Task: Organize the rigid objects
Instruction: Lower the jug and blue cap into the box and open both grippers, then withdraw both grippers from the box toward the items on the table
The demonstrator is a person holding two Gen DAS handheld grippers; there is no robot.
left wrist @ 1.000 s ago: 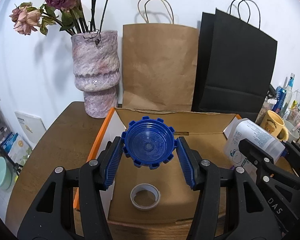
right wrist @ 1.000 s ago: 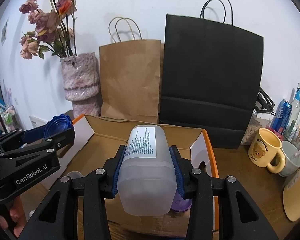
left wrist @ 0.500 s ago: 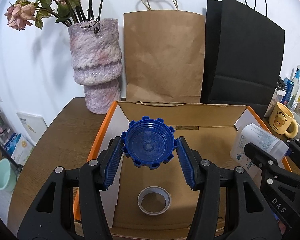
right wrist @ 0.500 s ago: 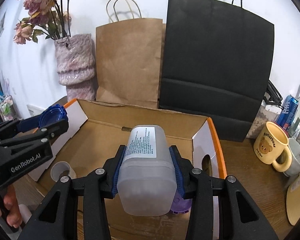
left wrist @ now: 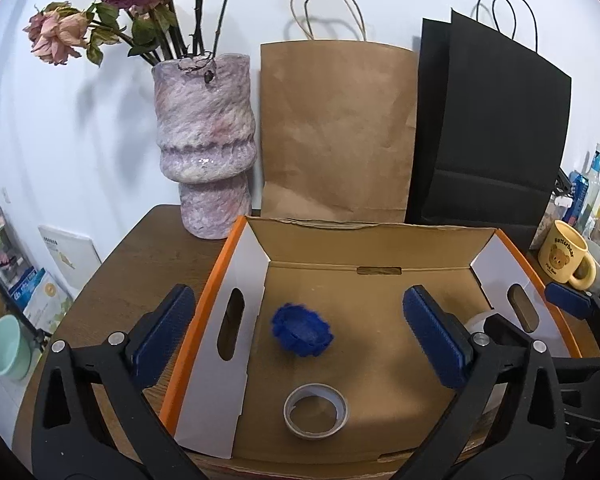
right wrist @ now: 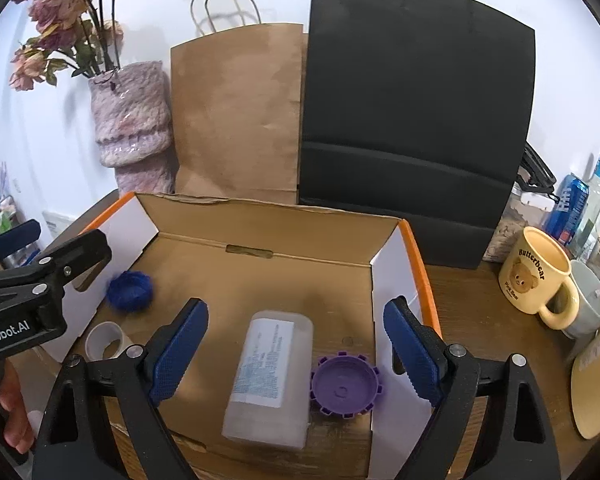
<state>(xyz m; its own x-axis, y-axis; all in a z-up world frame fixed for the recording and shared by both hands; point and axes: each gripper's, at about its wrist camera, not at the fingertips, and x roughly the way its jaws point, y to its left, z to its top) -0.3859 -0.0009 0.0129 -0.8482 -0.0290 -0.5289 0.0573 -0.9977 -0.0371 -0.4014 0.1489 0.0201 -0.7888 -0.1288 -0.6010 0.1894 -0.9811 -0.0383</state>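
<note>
Your left claw (left wrist: 300, 334): jaws spread wide, having just been opening; nothing gripped. Blue pads stand well apart on either side of the blue cap (left wrist: 302, 329), which shows blurred in the cardboard box (left wrist: 364, 236), so whether it rests on the floor yet cannot be told.

Your right claw (right wrist: 296, 346): jaws likewise released, having just been opening; pads clear of the translucent bottle (right wrist: 270, 380), which lies on its side on the box floor between them, label up.

Purple cap (right wrist: 345, 384): on the box floor, just beside the bottle, toward the right wall.

Tape roll (left wrist: 315, 405): flat on the box floor, near the front edge, close to the blue cap.

Box: open, orange-edged, on the brown table (left wrist: 140, 264).

Behind the box: mottled purple vase (left wrist: 206, 140) with dried flowers, brown paper bag (left wrist: 336, 128), black paper bag (left wrist: 488, 132).

At right on the table: yellow bear mug (right wrist: 534, 276).
</note>
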